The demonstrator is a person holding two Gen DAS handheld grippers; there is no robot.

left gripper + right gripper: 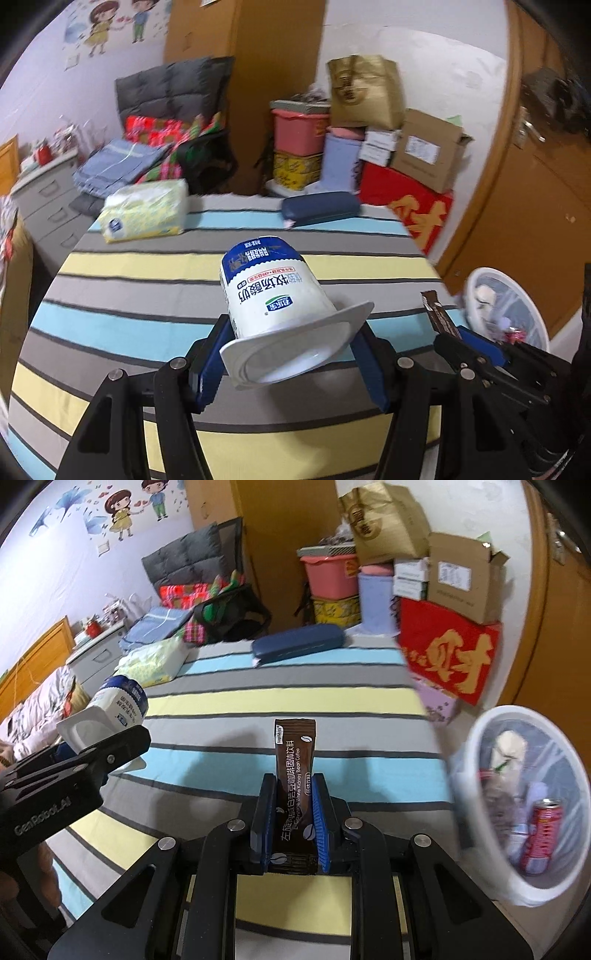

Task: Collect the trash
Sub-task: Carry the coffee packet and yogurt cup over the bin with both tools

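A white bin (pixel 480 746) beside the striped table (pixel 332 698) is holding a red can (pixel 543 834) and wrappers. The left gripper (pixel 291 354) is pinching an empty white-and-blue yogurt cup (pixel 273 291); the right gripper (pixel 295 812) is clamping an upright brown coffee packet (pixel 294 771) above the table.

White-and-blue yogurt cup (pixel 273 295), brown coffee sachet (pixel 294 775), white bin (pixel 517 805), striped cloth (pixel 147 266)

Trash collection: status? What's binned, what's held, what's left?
Binned: a red can and wrappers lie in the white bin. Held: left tool grips the yogurt cup; right tool grips the coffee sachet. Left: dropping both in. Tissue pack and blue case sit on the table.
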